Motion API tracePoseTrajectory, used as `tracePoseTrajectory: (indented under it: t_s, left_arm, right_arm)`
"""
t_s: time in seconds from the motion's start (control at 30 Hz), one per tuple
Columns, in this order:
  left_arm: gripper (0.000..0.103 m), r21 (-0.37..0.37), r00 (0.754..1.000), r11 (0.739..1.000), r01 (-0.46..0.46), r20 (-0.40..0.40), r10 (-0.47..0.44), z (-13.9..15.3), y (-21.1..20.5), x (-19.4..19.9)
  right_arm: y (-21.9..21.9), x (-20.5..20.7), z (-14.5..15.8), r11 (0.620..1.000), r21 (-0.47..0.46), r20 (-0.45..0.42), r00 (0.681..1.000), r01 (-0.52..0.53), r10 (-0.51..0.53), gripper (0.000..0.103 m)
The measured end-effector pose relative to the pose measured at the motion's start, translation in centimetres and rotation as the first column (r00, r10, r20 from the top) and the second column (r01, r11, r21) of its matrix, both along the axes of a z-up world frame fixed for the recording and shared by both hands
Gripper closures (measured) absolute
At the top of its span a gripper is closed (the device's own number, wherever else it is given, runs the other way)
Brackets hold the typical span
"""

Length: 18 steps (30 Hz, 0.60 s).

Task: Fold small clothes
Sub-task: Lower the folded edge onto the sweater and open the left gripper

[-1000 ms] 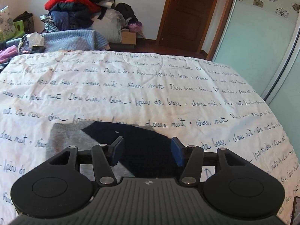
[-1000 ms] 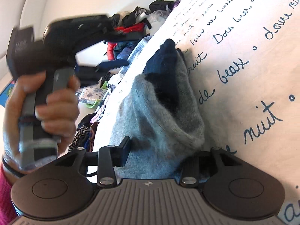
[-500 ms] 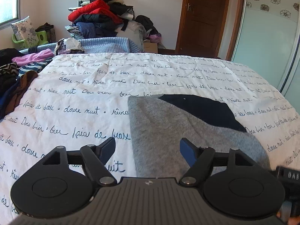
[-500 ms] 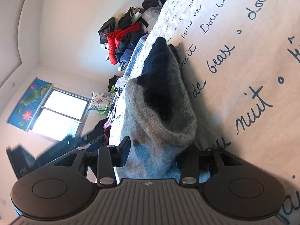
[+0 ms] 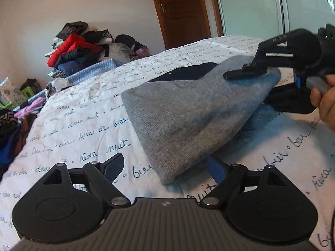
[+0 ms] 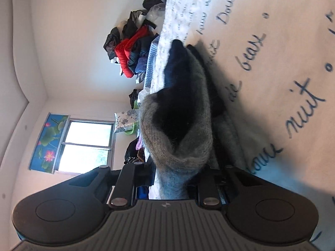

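Note:
A grey knitted garment (image 5: 188,113) with a dark navy part (image 5: 188,73) lies on the white script-printed bed cover (image 5: 83,117). My right gripper (image 5: 257,83), in a person's hand (image 5: 326,102), is at its right edge. Its jaws are closing and pinch the grey fabric, holding that side off the bed. In the right wrist view the bunched grey edge (image 6: 178,156) sits between the right gripper's (image 6: 178,179) fingers. My left gripper (image 5: 165,163) is low at the garment's near corner. Its jaws are opening, and the corner lies loose between them, untouched by the pads.
A heap of clothes (image 5: 77,50) stands beyond the bed's far end, with a blue blanket (image 5: 94,69) below it. More clothes (image 5: 12,129) lie along the bed's left edge. A wooden door (image 5: 182,10) and a glass sliding door (image 5: 251,6) are behind.
My left gripper swung left and lower, rolled, and spread wider; the garment's near corner now lies between its fingers. My right gripper rolled and its jaws closed in on the grey edge.

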<state>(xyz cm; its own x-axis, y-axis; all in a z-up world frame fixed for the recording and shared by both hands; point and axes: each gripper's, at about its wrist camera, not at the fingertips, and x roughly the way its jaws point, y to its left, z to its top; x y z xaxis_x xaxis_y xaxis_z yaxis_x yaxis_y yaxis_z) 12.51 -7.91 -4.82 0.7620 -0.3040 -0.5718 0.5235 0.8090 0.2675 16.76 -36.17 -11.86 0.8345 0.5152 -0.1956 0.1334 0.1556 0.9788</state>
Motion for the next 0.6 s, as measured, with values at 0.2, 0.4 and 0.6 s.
tracePoseTrajectory:
  t_s: [0.2,0.4,0.6]
  left_arm:
    - [0.018,-0.010,0.998,0.998,-0.069,0.013,0.069,-0.6,0.5,1.1]
    - [0.019,0.027,0.997,0.997,-0.070,0.033,0.069,-1.7,0.6,0.8]
    - [0.022,-0.085,0.976,0.972,-0.217,-0.007,0.217,-1.1,3.1,2.2]
  right_arm:
    - [-0.3,-0.2,-0.1,1.000,-0.025,-0.012,1.000,0.012,-0.012,0.082]
    - [-0.1,-0.1,0.8,0.997,-0.071,0.017,1.000,0.017,-0.016,0.086]
    - [0.6,0.4,1.5,1.000,-0.012,0.061,0.998,0.002,-0.001,0.090]
